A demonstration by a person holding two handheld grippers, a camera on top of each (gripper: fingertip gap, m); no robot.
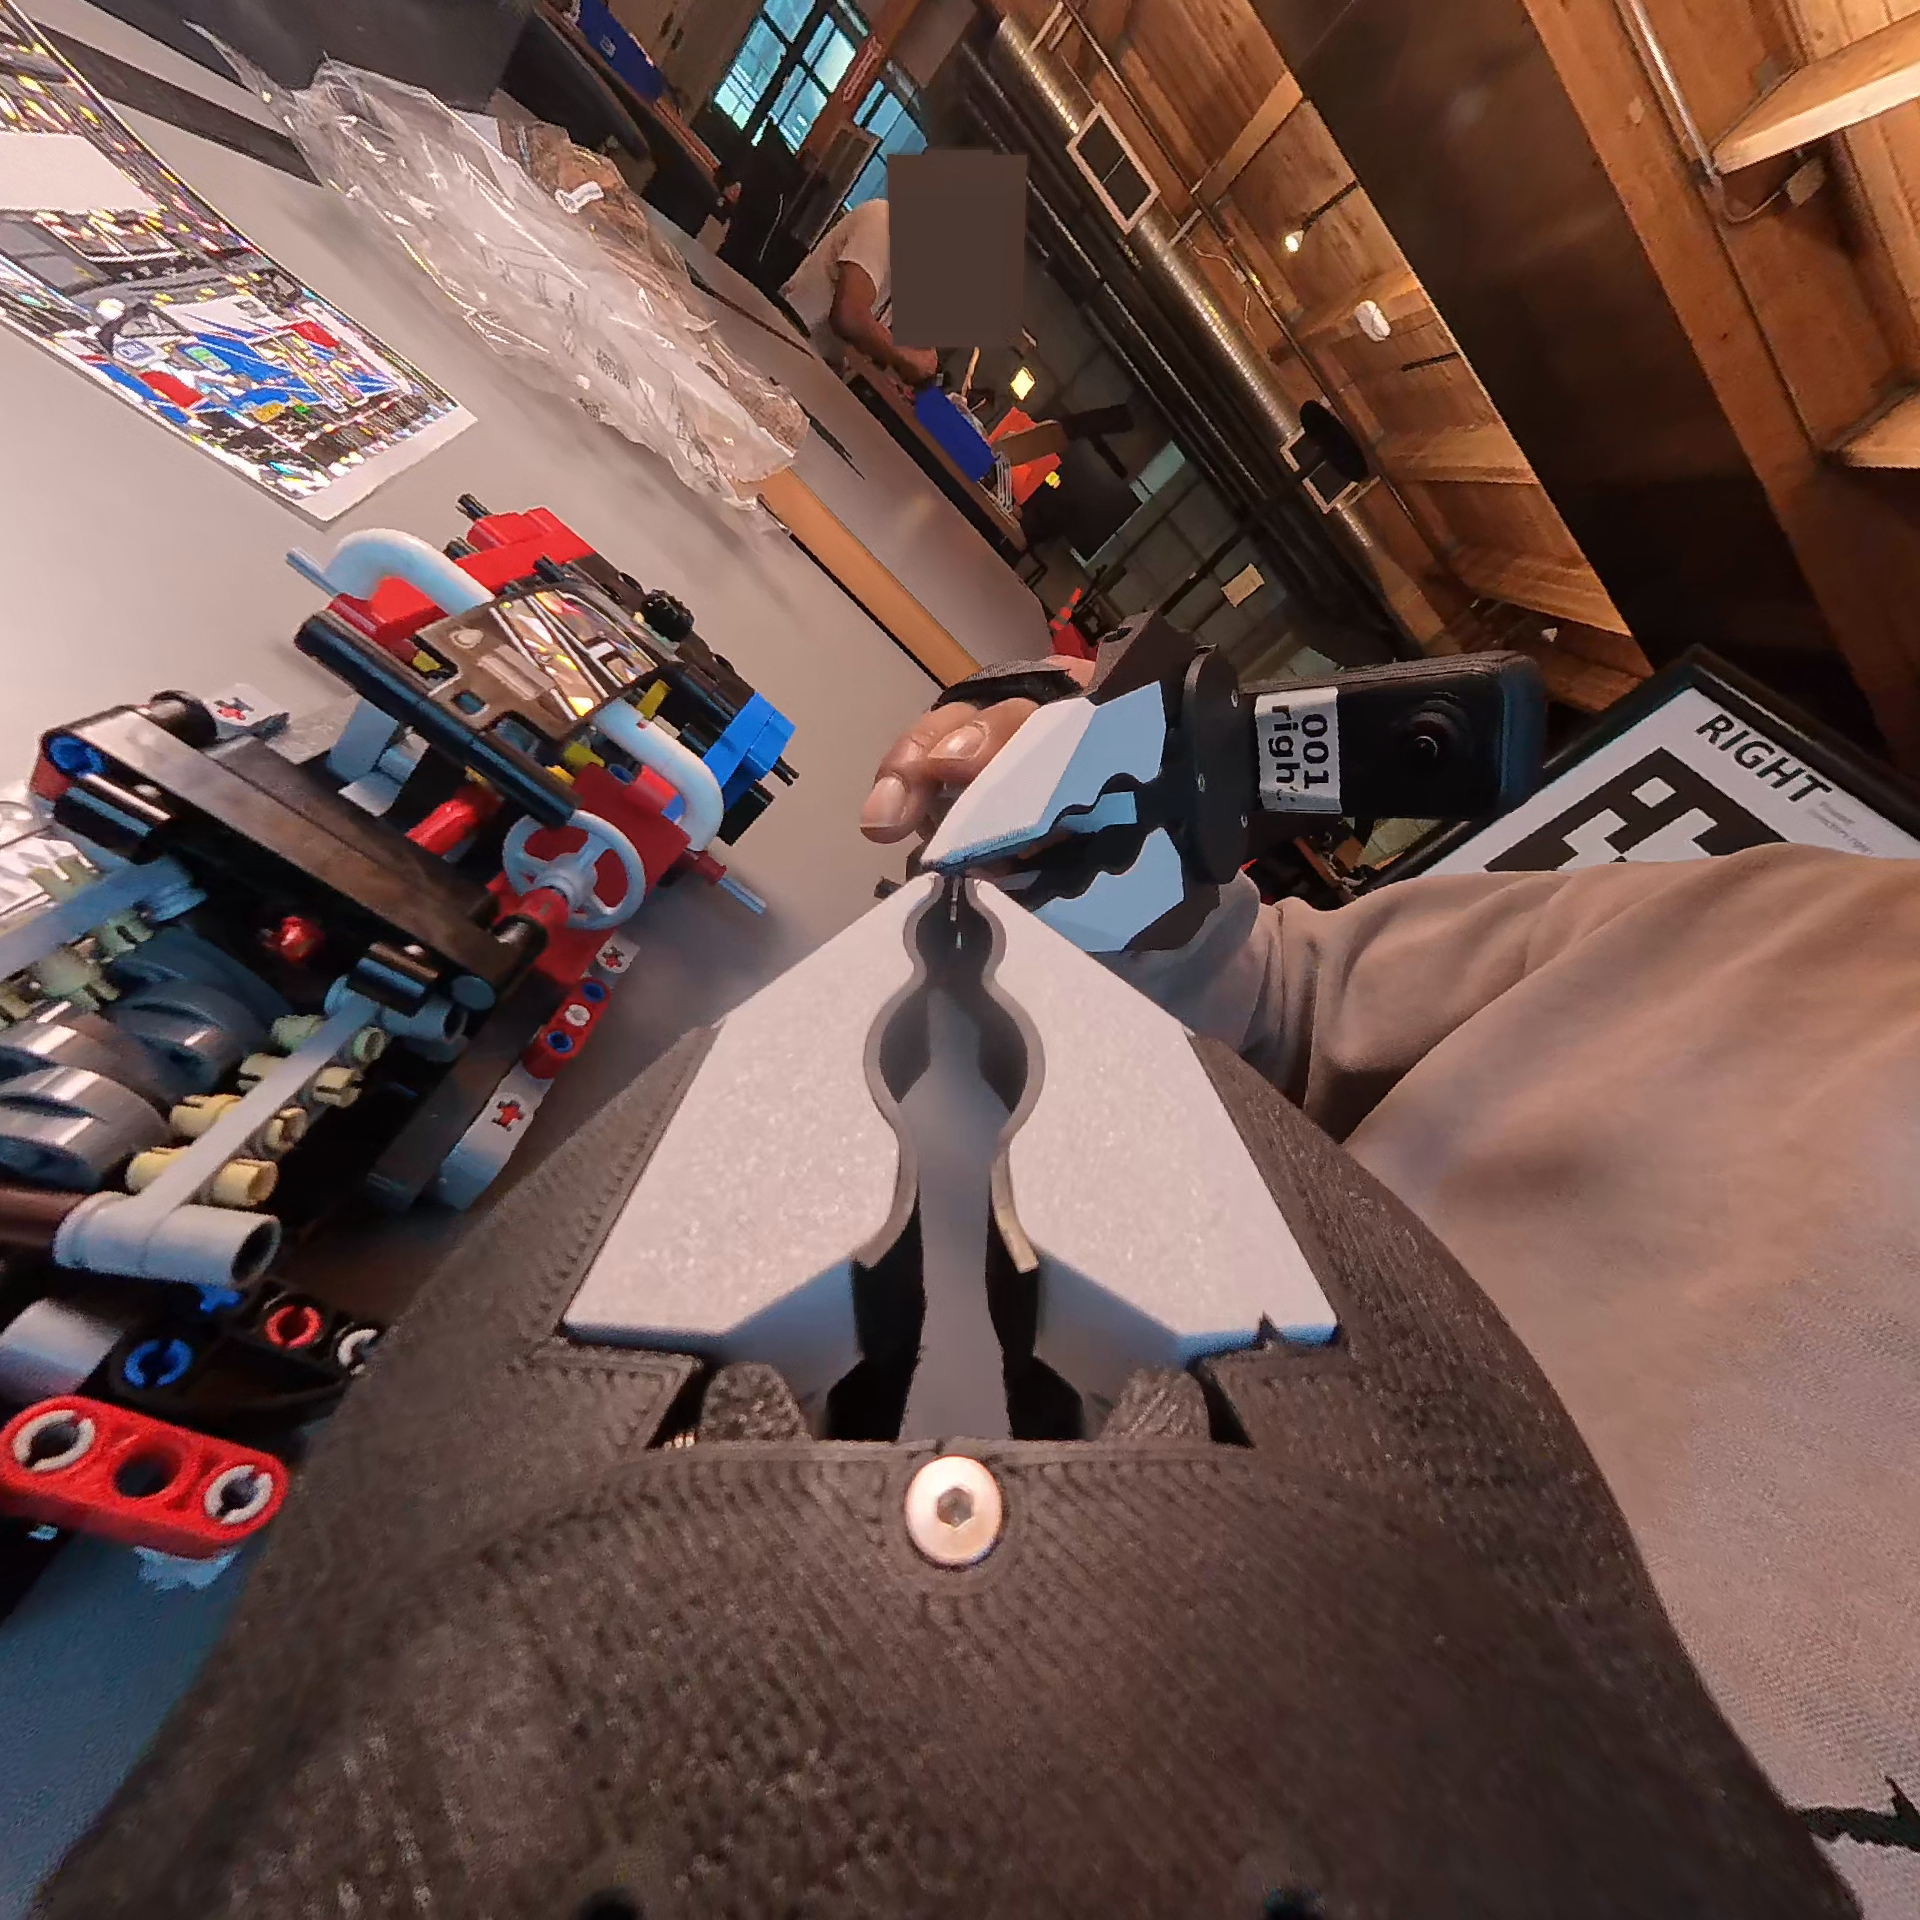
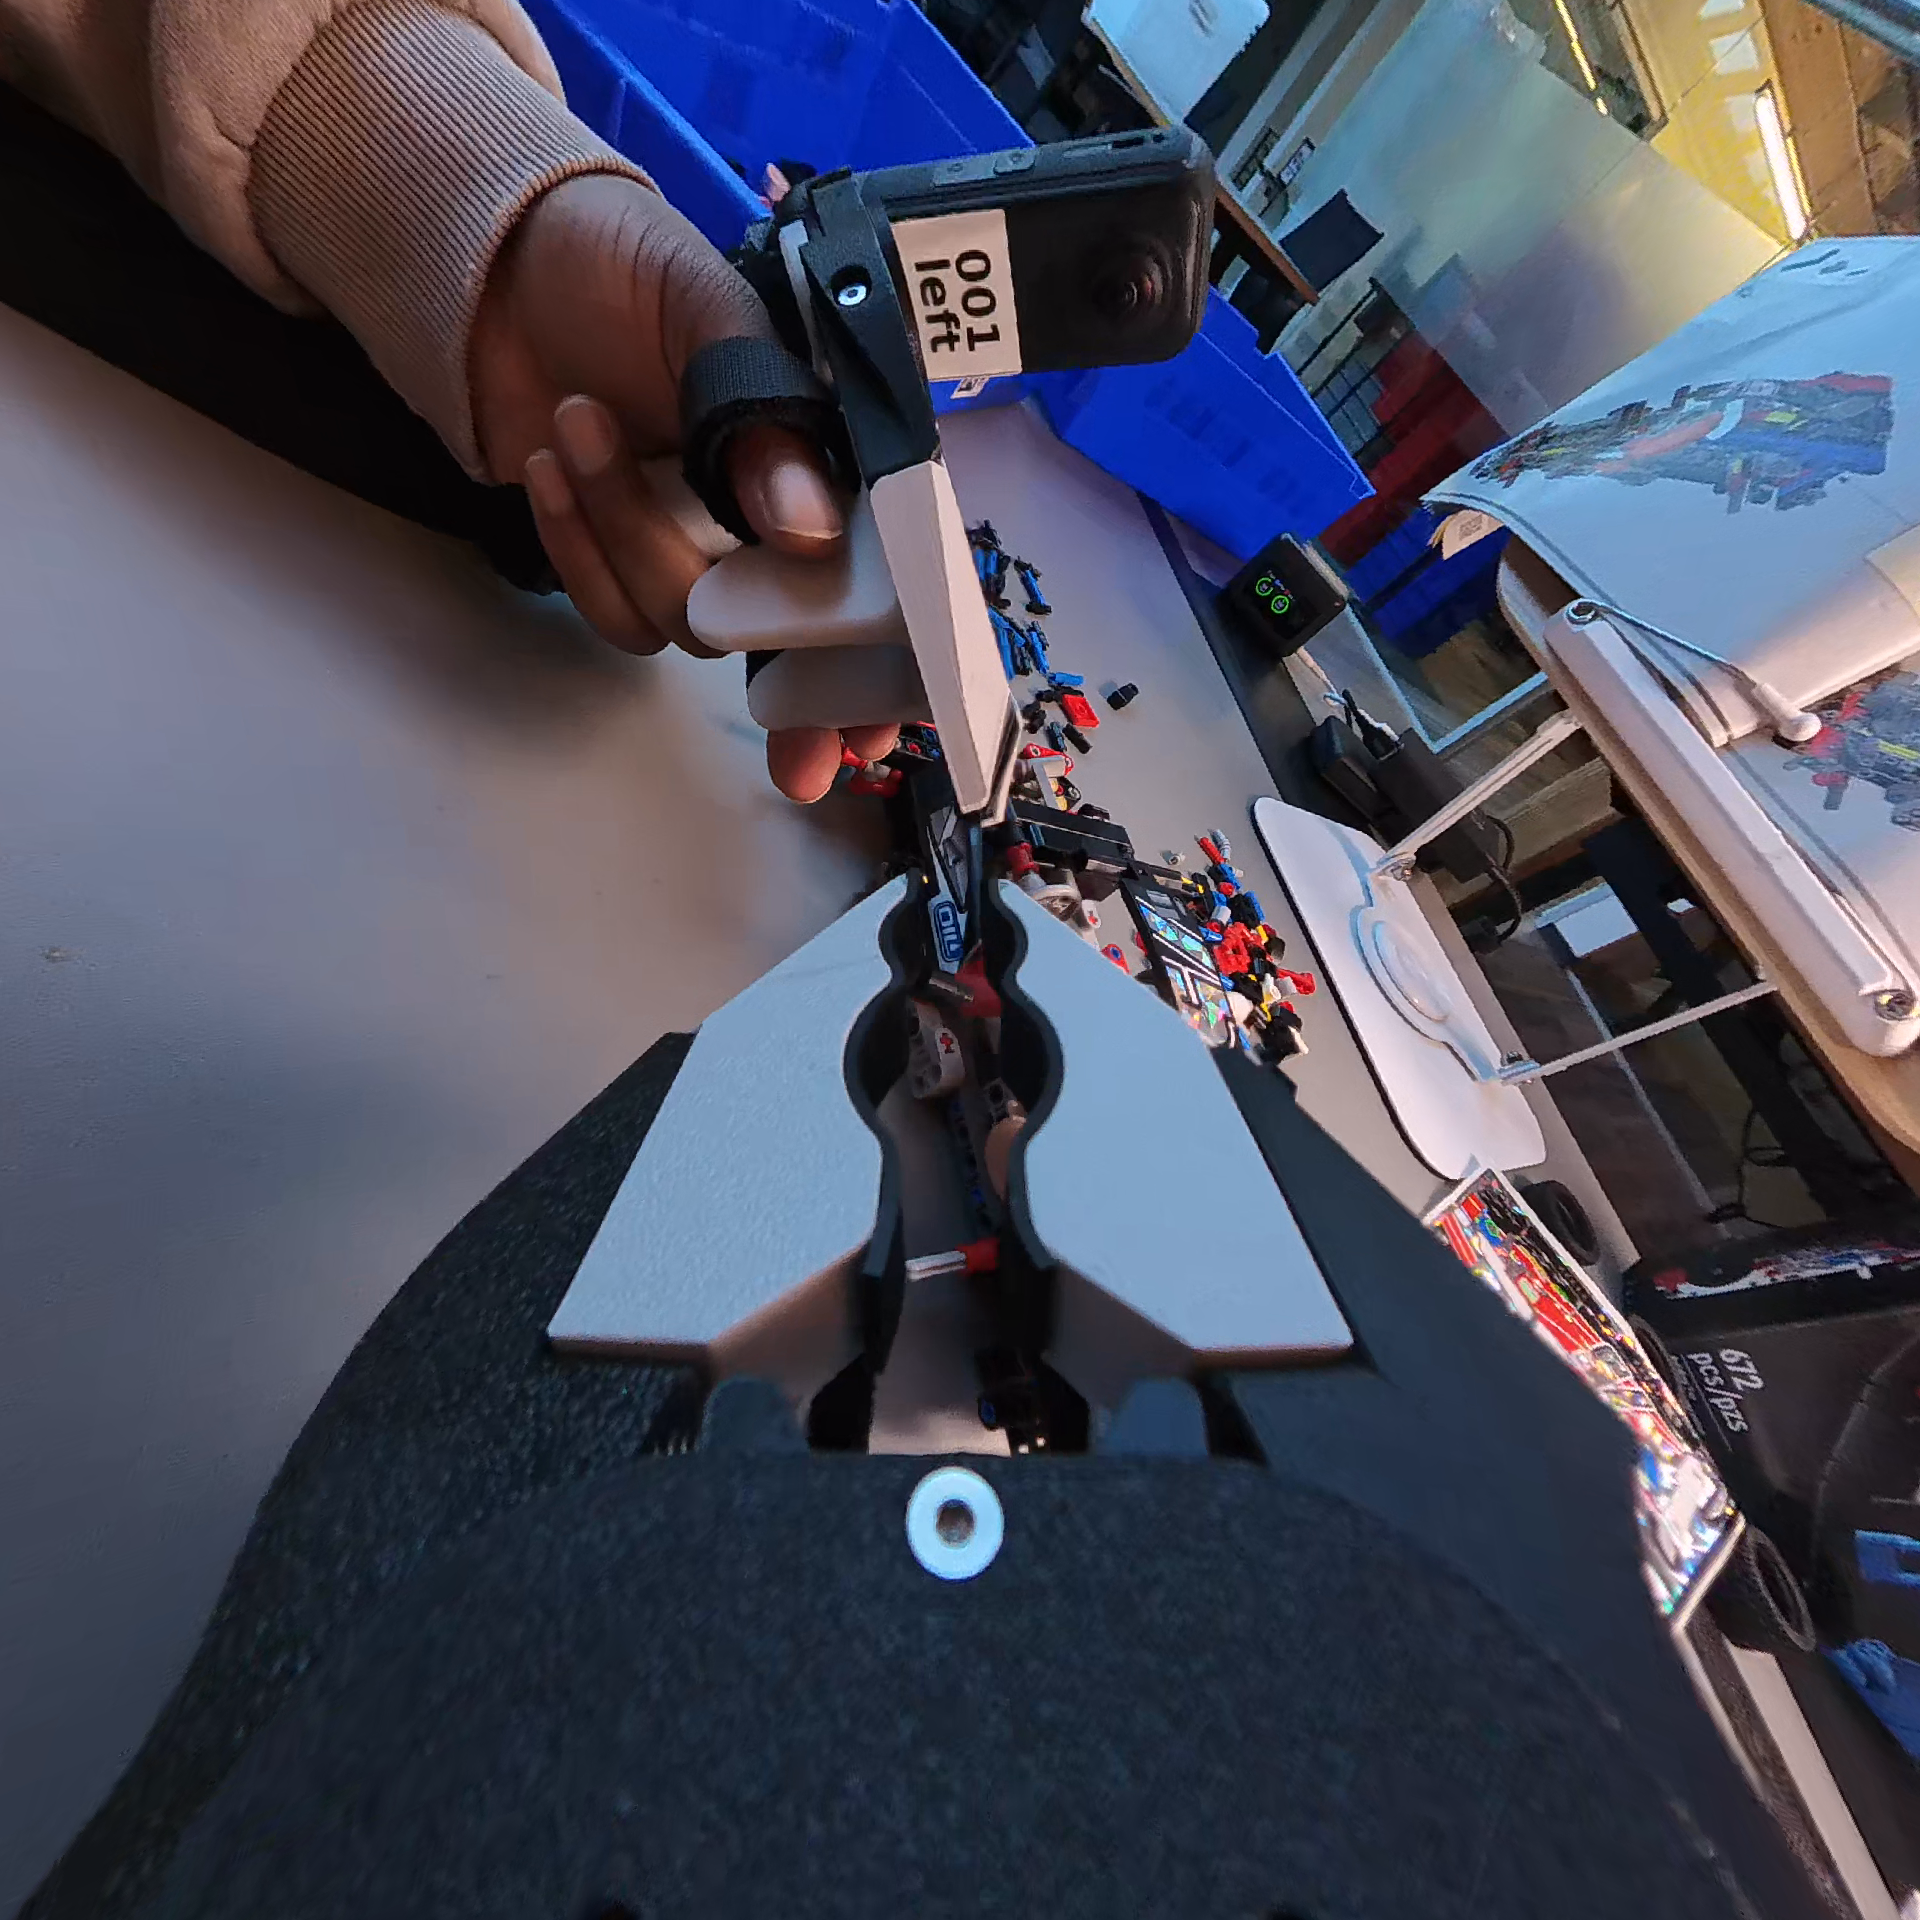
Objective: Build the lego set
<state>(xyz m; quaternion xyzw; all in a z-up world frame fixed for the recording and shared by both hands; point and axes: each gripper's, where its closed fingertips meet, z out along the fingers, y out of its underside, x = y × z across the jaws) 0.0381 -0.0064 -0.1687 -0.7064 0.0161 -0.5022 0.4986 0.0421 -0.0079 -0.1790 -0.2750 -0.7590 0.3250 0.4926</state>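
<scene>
Left tongs [image 1: 951, 894] and right tongs [image 2: 951, 894], matte grey wedges, both clenched on a thin sticker sheet [image 2: 948, 925]; studded model [image 1: 499, 748] on smooth tabletop [image 1: 156, 540].

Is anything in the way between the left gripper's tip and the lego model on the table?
Nothing visible does. In the left wrist view only bare table lies between the left gripper, pinching a thin dark sliver, and the lego model; the right gripper meets its tip from the opposite side.
</scene>
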